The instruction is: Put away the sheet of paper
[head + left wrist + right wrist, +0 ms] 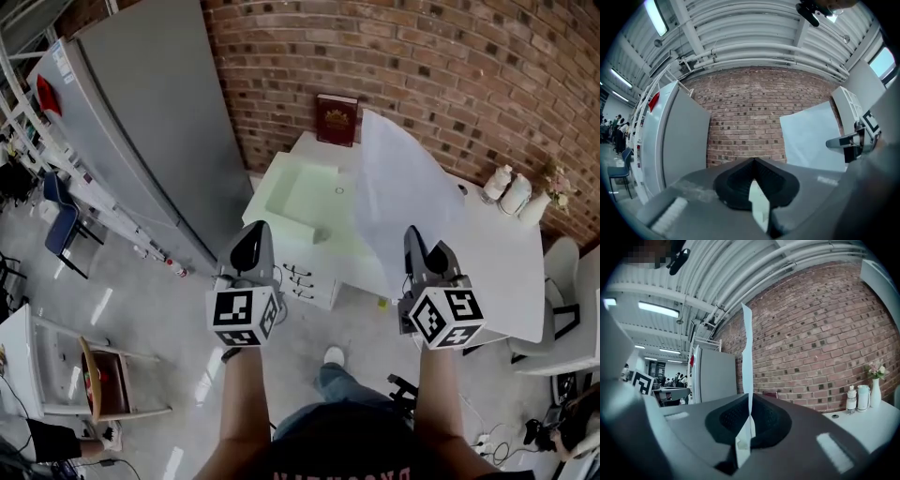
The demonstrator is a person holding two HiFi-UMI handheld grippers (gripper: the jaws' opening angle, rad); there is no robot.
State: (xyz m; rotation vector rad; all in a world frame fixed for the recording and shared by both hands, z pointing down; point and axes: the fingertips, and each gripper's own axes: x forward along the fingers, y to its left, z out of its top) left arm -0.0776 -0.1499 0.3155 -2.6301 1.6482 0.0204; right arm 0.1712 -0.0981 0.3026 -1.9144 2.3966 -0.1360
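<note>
The white sheet of paper (403, 187) stands upright in the air above the white table (511, 258). My right gripper (413, 236) is shut on its lower edge. In the right gripper view the sheet (748, 357) shows edge-on, rising from between the closed jaws of the right gripper (751, 397). My left gripper (253, 231) is held out level to the left of the sheet, apart from it. In the left gripper view its jaws (754, 160) meet at the tip and hold nothing; the sheet (811, 136) and the right gripper (855, 139) show at the right.
A pale green tray (300, 202) lies on a white cabinet (314, 281) ahead. A red book (337, 119) leans on the brick wall. Bottles and a vase (514, 193) stand at the table's far right. A tall grey cabinet (141, 112) is at the left, white chairs (562, 281) at the right.
</note>
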